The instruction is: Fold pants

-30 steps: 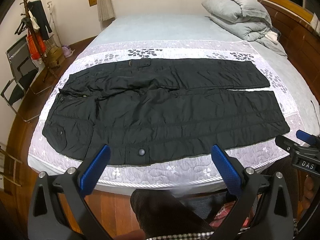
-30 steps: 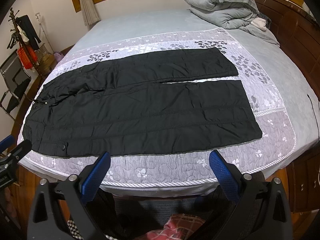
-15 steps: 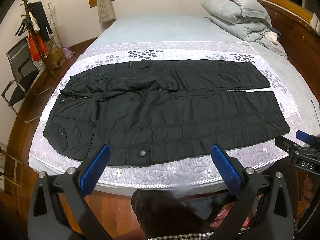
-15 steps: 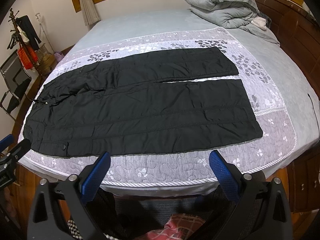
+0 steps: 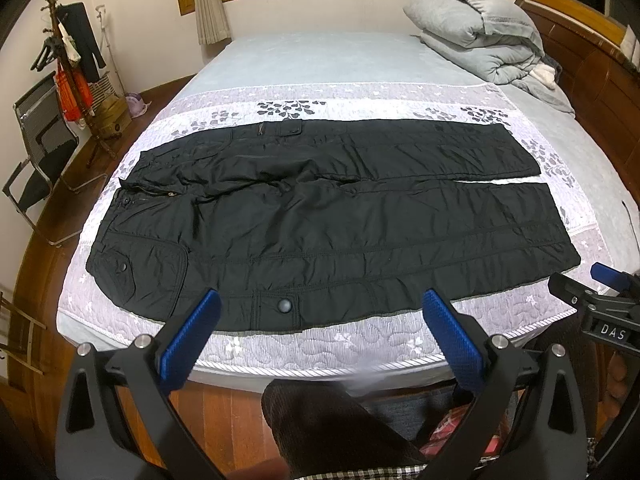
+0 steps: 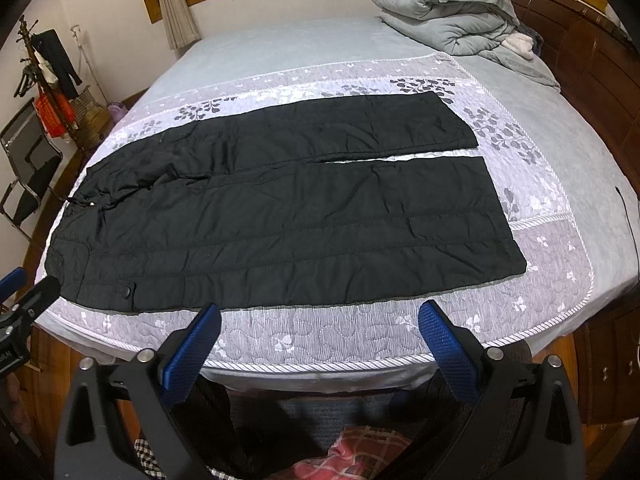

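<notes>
Black quilted pants [image 5: 328, 216] [image 6: 280, 208] lie spread flat across the bed, waist to the left and both legs running right, with a thin gap between the legs. My left gripper [image 5: 320, 304] hovers open just short of the pants' near hem, by a pocket snap [image 5: 285, 305]. My right gripper [image 6: 319, 316] is also open, held above the quilt's near border and short of the near leg. Each gripper shows at the edge of the other's view: the right gripper [image 5: 576, 284] and the left gripper [image 6: 28, 284]. Nothing is held.
A floral quilt [image 5: 360, 344] [image 6: 320, 340] covers the bed's near half. A folded grey duvet [image 5: 476, 32] [image 6: 448, 12] sits at the far right by a wooden headboard [image 6: 580, 60]. A chair [image 5: 36, 152] and coat rack [image 5: 68, 64] stand left. A person's knee [image 5: 316, 428] is below.
Both grippers have crept slightly toward the bed; the pants have not moved and both stay open.
</notes>
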A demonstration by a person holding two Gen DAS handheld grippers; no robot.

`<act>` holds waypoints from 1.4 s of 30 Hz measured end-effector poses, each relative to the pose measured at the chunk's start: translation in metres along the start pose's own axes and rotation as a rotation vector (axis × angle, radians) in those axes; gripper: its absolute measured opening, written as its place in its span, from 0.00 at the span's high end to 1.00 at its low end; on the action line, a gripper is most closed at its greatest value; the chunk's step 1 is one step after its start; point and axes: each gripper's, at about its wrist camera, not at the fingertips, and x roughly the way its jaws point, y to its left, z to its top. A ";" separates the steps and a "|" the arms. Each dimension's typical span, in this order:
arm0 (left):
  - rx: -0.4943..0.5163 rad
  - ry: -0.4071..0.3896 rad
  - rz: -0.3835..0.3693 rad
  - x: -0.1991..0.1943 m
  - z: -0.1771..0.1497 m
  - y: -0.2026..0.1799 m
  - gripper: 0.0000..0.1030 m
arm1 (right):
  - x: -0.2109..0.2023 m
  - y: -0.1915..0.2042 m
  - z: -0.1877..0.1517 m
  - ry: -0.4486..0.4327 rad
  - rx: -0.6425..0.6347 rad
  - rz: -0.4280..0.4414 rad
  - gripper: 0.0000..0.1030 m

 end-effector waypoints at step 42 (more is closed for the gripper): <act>0.010 0.008 0.003 0.006 0.002 -0.005 0.03 | 0.008 -0.005 -0.002 0.015 0.008 0.000 0.04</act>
